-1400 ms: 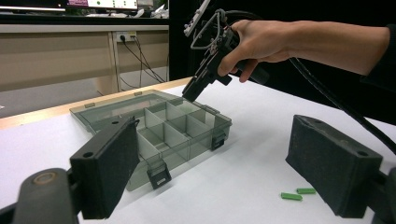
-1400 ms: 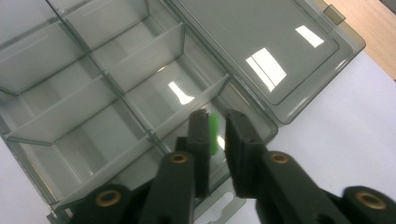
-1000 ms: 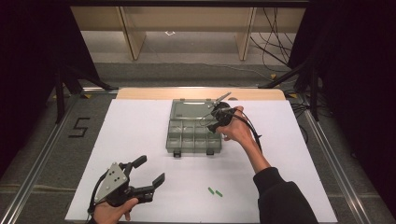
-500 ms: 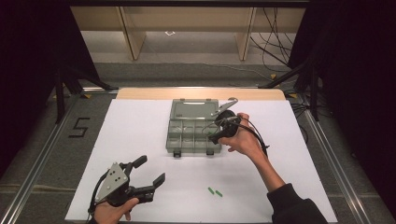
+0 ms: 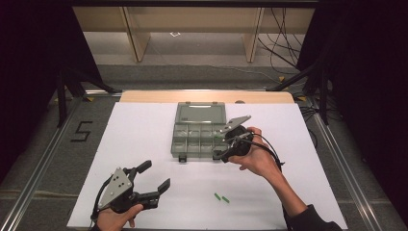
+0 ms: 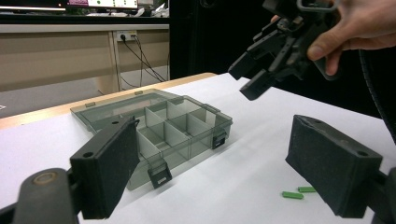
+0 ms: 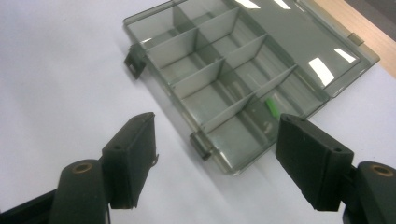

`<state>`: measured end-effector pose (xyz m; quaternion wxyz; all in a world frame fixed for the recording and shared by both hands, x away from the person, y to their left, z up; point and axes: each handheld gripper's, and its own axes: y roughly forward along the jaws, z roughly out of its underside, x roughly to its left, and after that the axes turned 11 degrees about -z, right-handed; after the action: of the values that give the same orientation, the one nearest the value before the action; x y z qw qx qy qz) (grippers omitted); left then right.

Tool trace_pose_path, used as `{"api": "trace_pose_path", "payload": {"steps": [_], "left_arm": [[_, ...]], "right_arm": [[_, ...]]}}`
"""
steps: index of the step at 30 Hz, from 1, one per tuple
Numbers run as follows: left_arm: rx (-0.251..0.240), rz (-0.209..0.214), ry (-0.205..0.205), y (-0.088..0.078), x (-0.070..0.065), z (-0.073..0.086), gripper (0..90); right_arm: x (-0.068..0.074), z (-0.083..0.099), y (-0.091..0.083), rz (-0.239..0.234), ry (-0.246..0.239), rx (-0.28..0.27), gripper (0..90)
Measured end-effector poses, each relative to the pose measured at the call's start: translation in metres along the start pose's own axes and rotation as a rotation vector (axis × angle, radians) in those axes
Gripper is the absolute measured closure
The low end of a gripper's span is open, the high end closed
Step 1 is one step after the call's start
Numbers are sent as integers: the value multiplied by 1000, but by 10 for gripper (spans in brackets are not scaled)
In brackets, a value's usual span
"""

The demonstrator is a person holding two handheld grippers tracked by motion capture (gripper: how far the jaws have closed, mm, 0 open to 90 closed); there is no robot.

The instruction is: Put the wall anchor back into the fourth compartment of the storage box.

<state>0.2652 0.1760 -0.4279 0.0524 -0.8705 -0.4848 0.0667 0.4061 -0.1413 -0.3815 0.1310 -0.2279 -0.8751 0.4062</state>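
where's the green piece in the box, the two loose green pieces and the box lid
green piece in the box (image 7: 271, 107), right gripper view, its middle
loose green pieces (image 5: 222, 197), high view, the gap-side end of one
box lid (image 5: 201, 114), high view, centre of the opened clear panel

A clear grey compartment box (image 5: 198, 134) lay open, lid flat behind. One green piece (image 7: 271, 107) sat inside. Two green pieces (image 5: 221, 197) lay on the white sheet, well apart from it.

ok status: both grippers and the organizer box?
Left gripper open, empty, low near table edge. Right gripper open, empty, beside organizer box. Box lid open, one green piece inside. Two green pieces loose on table.
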Motion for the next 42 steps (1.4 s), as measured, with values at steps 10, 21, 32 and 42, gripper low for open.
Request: {"api": "trace_pose_path", "payload": {"steps": [10,21,32,42], "left_arm": [[-1,-1,0,0,1,-1,159],[-6,1,-2,-1,0,-1,159],[-9,2,1,-1,0,-1,159],[-10,0,4,-2,1,-2,159]], "right_arm": [[21,18,-8,-48,-41,56,306],[32,39,-4,-70,-42,98,306],[43,53,2,-119,-45,144,315],[53,63,14,-146,-64,222,355]]}}
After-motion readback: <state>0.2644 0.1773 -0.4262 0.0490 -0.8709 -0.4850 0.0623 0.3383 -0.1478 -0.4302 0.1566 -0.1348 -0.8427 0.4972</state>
